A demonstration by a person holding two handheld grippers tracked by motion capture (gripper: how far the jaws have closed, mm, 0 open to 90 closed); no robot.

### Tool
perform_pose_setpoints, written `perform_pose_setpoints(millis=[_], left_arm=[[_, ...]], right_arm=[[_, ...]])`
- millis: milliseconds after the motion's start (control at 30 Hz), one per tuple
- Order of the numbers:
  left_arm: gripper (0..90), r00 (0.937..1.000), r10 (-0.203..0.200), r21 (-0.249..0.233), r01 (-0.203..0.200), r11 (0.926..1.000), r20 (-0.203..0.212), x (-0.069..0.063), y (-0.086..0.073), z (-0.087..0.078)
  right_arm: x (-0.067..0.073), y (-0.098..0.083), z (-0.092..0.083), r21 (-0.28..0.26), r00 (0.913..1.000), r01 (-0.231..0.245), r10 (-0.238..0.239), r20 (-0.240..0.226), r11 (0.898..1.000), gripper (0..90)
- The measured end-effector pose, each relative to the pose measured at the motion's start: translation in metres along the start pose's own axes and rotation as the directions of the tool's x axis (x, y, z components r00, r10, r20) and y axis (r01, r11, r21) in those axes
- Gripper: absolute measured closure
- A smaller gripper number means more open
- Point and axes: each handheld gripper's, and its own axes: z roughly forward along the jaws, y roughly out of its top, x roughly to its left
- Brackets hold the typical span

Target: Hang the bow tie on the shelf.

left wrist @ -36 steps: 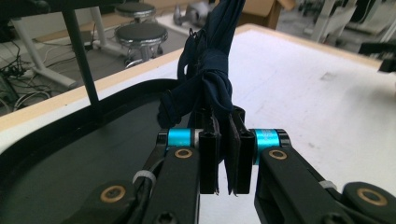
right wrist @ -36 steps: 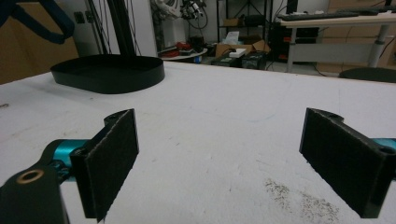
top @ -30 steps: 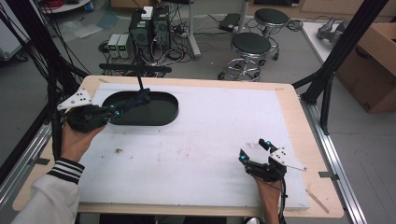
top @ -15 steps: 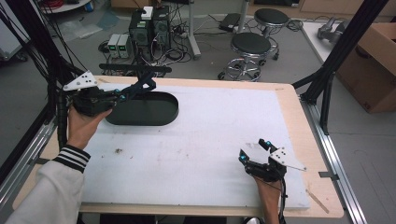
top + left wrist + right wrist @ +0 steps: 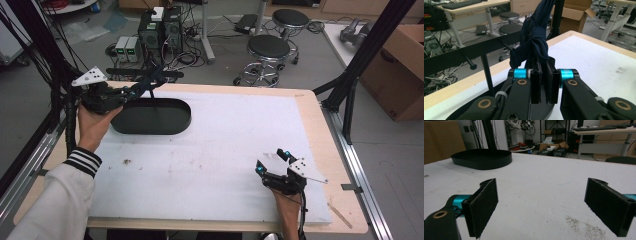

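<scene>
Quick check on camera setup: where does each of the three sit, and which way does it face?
High view: above the person's side, looking forward and down on the table; both forearms show, with the left gripper and right gripper.
Left gripper view: rides the left gripper, looking along jaws shut on a dark blue cloth, towards stools and desks.
Right gripper view: rides the right gripper, low over the table, between open jaws.
Shared: high and right gripper views both show the black tray.

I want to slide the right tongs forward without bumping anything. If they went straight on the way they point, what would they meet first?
Probably nothing close: the right tongs stand open over the bare white mat. The black tray lies off to the left of that line in the right gripper view, though depth is hard to judge.
</scene>
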Motion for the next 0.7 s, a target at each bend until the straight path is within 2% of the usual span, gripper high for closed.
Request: perform_pose_setpoints(millis=[133, 333, 467, 567, 600, 633, 700], left_arm=[[84.6, 0.9997, -0.021, -0.009, 0.02, 0.9998, -0.013, 0.005, -0.001, 0.004], [84.6, 0.9963, -0.054, -0.019, 0.053, 0.9984, -0.067, 0.015, -0.004, 0.014], [84.6, 0.9943, -0.045, -0.003, 0.045, 0.999, -0.097, 0.016, -0.006, 0.016], [84.6, 0.9901, -0.041, 0.006, 0.042, 0.9991, -0.134, 0.015, -0.006, 0.018], [84.5, 0.9901, -0.041, 0.006, 0.042, 0.9991, -0.134, 0.015, -0.006, 0.018], [84.5, 0.9867, -0.033, 0.014, 0.036, 0.9993, -0.159, 0.014, -0.007, 0.018], [84.6, 0.9825, -0.056, 0.01, 0.059, 0.9982, -0.178, 0.016, -0.009, 0.019]], right_arm=[[0.0, 0.0, 0.0, -0.001, 1.0, 0.002, -0.002, 0.0, 1.0, 10.6], [0.0, 0.0, 0.0, 0.001, 1.0, -0.003, 0.003, 0.0, 1.0, 10.6], [0.0, 0.0, 0.0, -0.001, 1.0, 0.0, 0.0, 0.0, 1.0, 10.6], [0.0, 0.0, 0.0, 0.0, 1.0, 0.001, -0.001, 0.001, 1.0, 10.6], [0.001, 0.0, 0.0, 0.002, 1.0, -0.004, 0.004, 0.001, 1.0, 10.6], [0.001, 0.0, 0.0, 0.002, 1.0, -0.004, 0.004, 0.001, 1.0, 10.6], [0.0, 0.0, 0.0, -0.001, 1.0, 0.001, -0.001, -0.001, 1.0, 10.6]])
